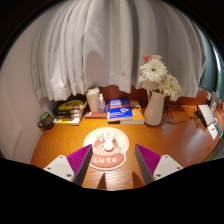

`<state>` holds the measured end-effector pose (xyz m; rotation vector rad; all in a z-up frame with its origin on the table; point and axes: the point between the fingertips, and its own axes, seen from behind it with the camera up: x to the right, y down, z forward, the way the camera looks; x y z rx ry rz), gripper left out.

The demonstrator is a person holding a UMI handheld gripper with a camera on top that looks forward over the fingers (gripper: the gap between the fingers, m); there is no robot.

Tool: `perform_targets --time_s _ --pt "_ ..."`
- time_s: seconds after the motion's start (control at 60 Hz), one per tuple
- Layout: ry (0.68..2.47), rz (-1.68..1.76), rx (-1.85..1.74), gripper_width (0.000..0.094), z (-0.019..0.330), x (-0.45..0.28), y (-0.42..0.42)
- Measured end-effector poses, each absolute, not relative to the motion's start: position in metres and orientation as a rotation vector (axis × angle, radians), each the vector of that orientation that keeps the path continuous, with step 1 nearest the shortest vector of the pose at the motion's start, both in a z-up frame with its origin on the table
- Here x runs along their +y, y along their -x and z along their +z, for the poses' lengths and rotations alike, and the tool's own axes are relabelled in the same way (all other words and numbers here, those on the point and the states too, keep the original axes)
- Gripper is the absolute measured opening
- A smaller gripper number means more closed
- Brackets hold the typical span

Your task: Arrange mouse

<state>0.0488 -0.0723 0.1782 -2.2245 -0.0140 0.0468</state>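
Observation:
A round pink mouse pad [105,150] with the word "cute" on it lies on the wooden desk [170,135]. A small white shape [108,145] sits at the pad's middle; I cannot tell whether it is a mouse or a printed bunny. My gripper [110,166] is open and empty, its purple pads [76,158] spread wide. The mouse pad lies between the fingers and just ahead of them, with a gap at both sides.
A white vase of pale flowers [154,100] stands beyond the right finger, a blue book [125,110] beside it. A white jar [93,100], stacked books [70,111] and a dark mug [45,120] stand at the back left. A white curtain [110,45] hangs behind.

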Motion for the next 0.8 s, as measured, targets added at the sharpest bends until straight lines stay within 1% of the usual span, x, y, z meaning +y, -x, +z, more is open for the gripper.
perform_targets --time_s 0.15,0.35,0.533,0.683,0.8 --pt "2.191 0.056 -0.021 0.0849 0.202 -0.126 -0.061" --pt "2.155 0.076 -0.001 0.0851 0.225 -0.171 -0.077" --pt "2.150 0.078 0.002 0.0846 0.237 -0.198 -0.085" --pt "2.115 0.079 0.001 0.0849 0.260 -0.208 -0.091" --pt "2.094 0.068 0.006 0.0849 0.271 -0.210 -0.096"
